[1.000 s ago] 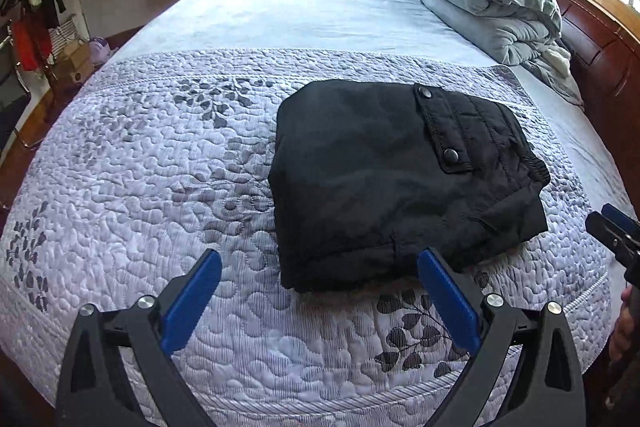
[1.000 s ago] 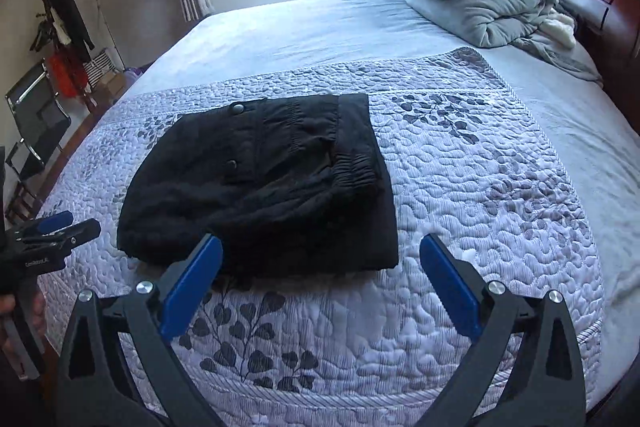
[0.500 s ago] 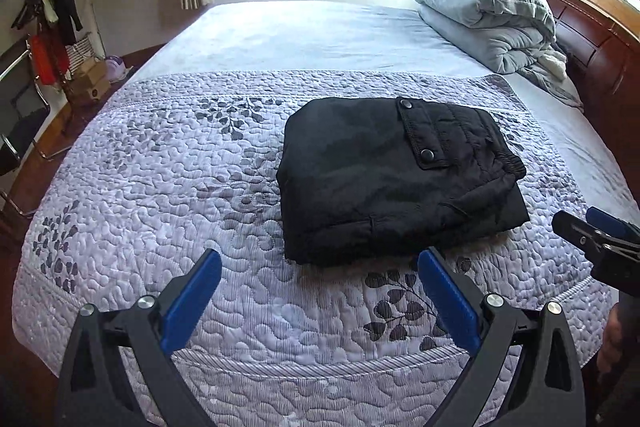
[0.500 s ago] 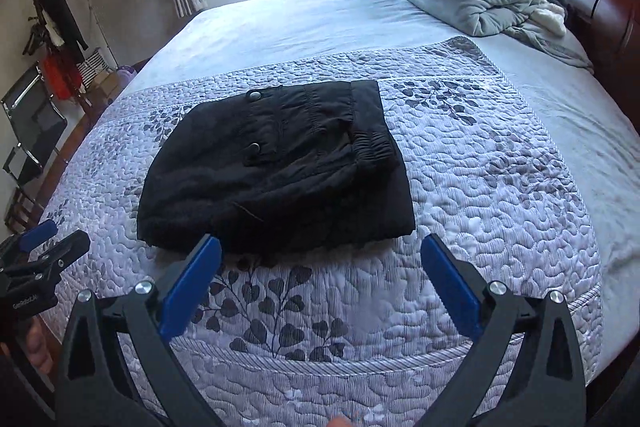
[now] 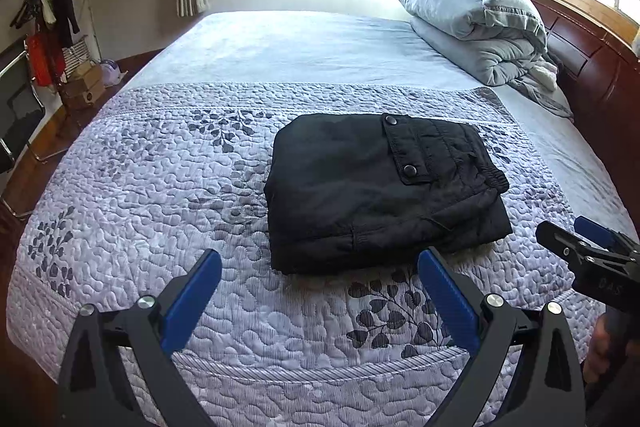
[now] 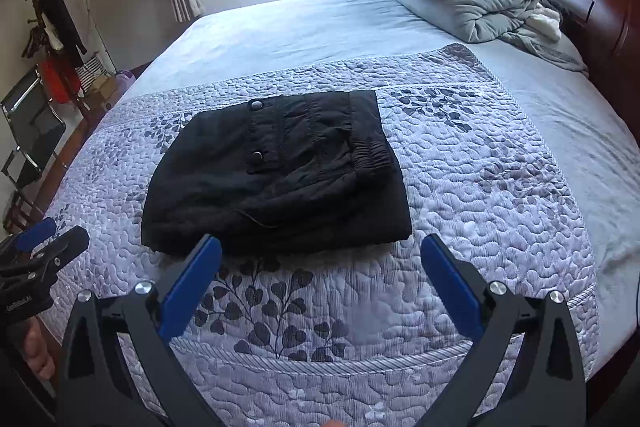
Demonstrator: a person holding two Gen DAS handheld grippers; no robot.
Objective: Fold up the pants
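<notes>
Left gripper [image 5: 320,287]: jaws spread, empty, above the quilt [image 5: 160,187]. The pants [image 5: 380,187] lie mid-quilt as a compact folded block, apparently finished. Right gripper [image 6: 320,275]: jaws spread, empty. Advisable step: lift both clear without snagging the near edge. No containers visible.

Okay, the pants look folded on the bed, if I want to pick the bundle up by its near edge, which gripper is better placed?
Probably the left gripper. Both are open and off the black pants, but in its view the bundle's near edge lies between its fingers, while the right gripper sits toward the bundle's right corner.
</notes>
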